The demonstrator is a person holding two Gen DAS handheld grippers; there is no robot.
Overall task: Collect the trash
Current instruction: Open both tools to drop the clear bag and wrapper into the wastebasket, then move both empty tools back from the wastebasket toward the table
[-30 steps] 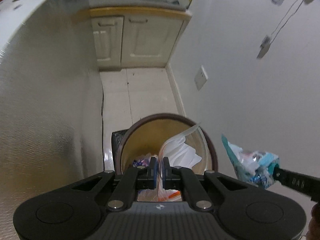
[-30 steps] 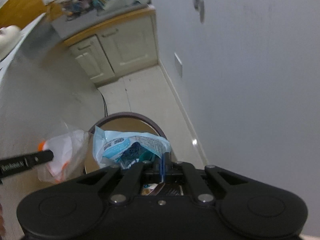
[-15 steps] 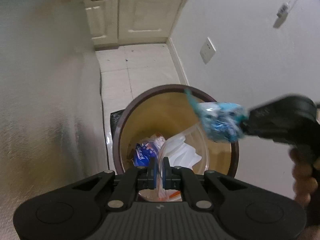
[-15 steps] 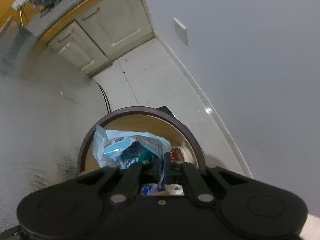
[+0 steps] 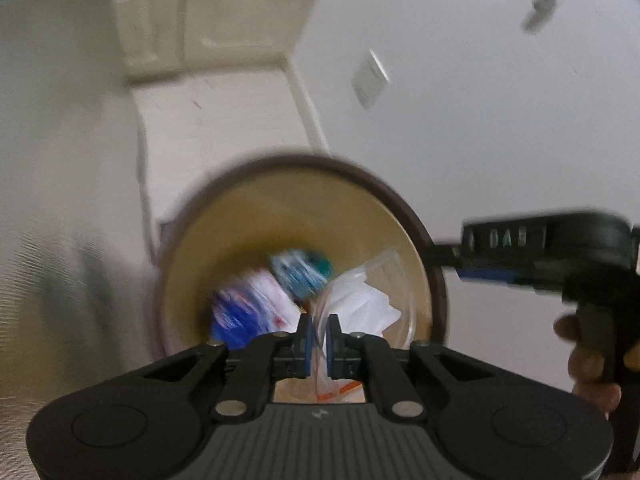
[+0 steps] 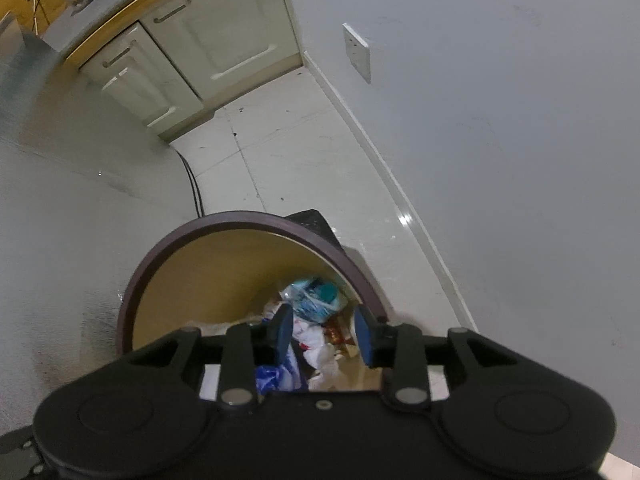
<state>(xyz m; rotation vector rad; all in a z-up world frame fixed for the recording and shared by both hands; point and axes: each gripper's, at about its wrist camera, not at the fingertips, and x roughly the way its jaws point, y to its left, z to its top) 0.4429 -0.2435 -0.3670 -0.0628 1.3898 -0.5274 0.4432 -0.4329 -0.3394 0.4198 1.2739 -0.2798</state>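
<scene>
Right gripper [image 6: 323, 330] opening, empty; blue-white crinkled wrapper [image 6: 314, 298] lying in round brown-rimmed bin [image 6: 256, 219]. Left gripper [image 5: 318, 340] opening, clear plastic bag [image 5: 360, 300] between pads; risk: snagging on rim, spilling outside.

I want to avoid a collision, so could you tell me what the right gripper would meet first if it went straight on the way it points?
Probably the trash heap in the bin; the light-blue wrapper lies ahead of the empty, opening right gripper.
</scene>
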